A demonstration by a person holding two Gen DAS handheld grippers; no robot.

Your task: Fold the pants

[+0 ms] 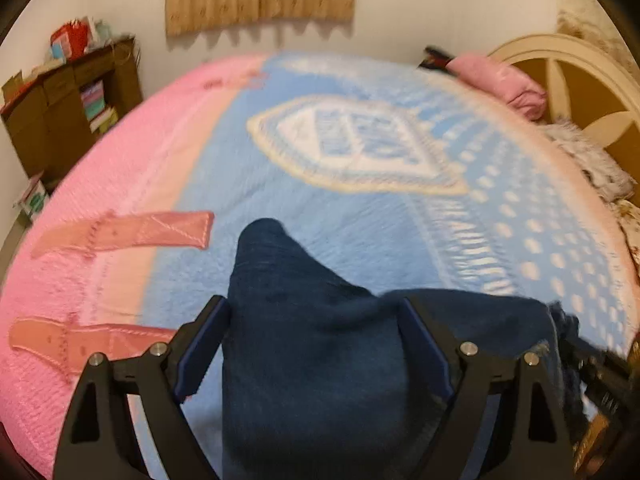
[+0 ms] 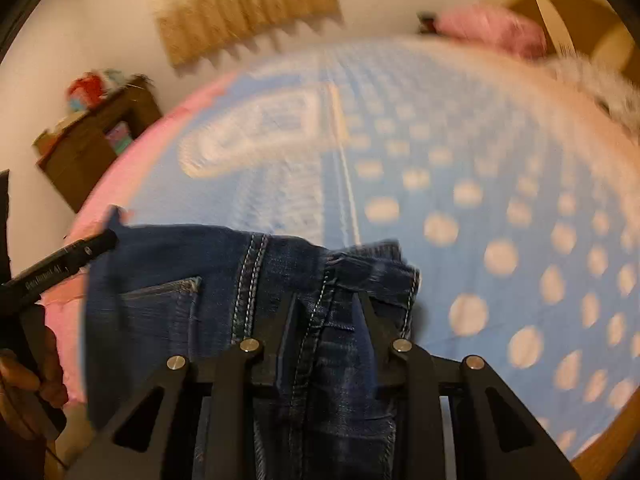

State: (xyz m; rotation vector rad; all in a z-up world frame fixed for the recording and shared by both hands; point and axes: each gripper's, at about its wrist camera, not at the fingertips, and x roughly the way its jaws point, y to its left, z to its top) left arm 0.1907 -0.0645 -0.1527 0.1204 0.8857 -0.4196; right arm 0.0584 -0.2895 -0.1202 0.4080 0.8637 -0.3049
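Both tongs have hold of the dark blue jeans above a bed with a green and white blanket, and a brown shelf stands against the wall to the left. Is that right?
Not quite: the blanket is light blue and white with a pink border, not green, as the left wrist view shows. The rest holds: the left tongs and right tongs both have the jeans, and the brown shelf stands at the left wall.

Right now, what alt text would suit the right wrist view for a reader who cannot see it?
The right gripper is shut on dark blue jeans at a stitched seam, above a blue dotted blanket on a bed. The view is motion-blurred; the left gripper's black body shows at far left.
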